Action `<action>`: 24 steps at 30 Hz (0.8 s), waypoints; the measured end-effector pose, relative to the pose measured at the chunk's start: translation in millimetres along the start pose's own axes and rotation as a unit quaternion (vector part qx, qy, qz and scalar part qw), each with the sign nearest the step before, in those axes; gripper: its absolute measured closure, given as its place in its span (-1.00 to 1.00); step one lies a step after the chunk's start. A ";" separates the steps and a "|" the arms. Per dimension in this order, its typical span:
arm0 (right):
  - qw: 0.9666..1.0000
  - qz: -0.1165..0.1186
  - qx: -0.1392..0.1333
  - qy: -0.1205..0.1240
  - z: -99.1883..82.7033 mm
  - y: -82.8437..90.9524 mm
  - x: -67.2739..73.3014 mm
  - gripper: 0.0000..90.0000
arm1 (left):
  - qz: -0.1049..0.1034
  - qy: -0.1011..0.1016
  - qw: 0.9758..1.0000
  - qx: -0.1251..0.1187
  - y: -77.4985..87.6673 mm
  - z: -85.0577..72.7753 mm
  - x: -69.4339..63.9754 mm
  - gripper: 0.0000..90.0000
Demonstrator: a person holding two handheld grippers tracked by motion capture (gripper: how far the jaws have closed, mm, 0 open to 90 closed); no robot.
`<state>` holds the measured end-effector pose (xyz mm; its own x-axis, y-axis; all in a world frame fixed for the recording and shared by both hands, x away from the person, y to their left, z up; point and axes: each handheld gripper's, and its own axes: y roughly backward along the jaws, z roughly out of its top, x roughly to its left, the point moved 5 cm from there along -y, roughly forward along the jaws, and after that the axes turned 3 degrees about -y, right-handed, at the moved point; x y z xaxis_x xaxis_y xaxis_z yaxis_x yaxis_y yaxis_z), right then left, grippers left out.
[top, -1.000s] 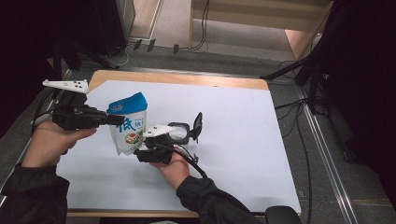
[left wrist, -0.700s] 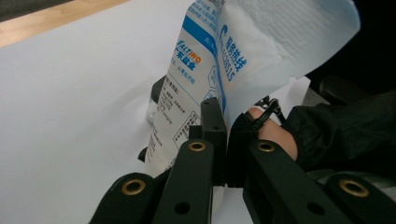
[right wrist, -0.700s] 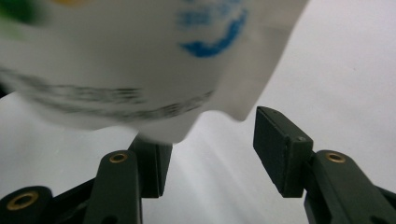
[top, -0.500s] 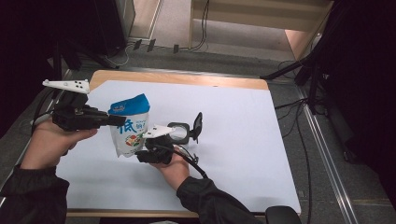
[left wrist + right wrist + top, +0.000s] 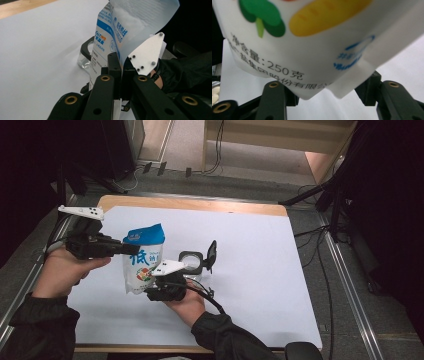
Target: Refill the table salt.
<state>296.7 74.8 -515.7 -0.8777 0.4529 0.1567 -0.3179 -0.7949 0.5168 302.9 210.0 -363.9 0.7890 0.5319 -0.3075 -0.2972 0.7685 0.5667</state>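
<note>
A white and blue pouch (image 5: 142,257) is held upright near the left edge of the white table (image 5: 260,270), its long axis running from table to top. Its printed face, with a green and a yellow vegetable drawing, is turned toward the near side. The pouch is gripped at mid-height on its left edge by the left gripper (image 5: 120,248), whose jaws are clamped flat on the thin film, as is seen in the left gripper view (image 5: 118,72). The right gripper (image 5: 159,292) is placed just below and to the near right of the pouch's bottom. In the right gripper view the lower corner of the pouch (image 5: 317,57) is seen between the two jaws, which stand apart on either side of it; the jaws have just been opening a little, and no pad is seen pressing on the film. Of the two, the right gripper is judged the nearer to the bottom, so any lift or tilt is expected to turn on that low corner while the left gripper steadies the side.

Just to the right of the pouch, a small clear container (image 5: 191,261) with its black lid (image 5: 212,255) raised is set on the table, close to the right gripper's grey plate. Its contents cannot be made out from above. The pouch's top is seen as open or loosely folded in the left gripper view, but which cannot be told. The pouch's underside is cut off in the high view by the right hand (image 5: 186,302).
</note>
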 end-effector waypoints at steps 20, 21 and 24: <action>1.000 0.015 -0.004 0.005 -14.2 8.2 5.5 -0.03 | -0.015 0.012 1.000 0.010 -35.1 7.2 1.2 1.00; 1.000 0.016 -0.005 0.005 -14.9 8.9 5.6 -0.05 | -0.017 0.009 1.000 0.013 -36.3 7.4 1.7 1.00; 1.000 0.006 -0.004 0.006 -17.3 9.9 6.5 -0.14 | -0.021 0.009 1.000 0.019 -42.8 7.3 0.5 1.00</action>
<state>281.7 62.8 -524.1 -0.8861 0.4377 0.1522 -0.3098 -0.8037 0.5081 319.9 174.8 -382.7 0.7906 0.5060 -0.3449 -0.2437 0.7767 0.5808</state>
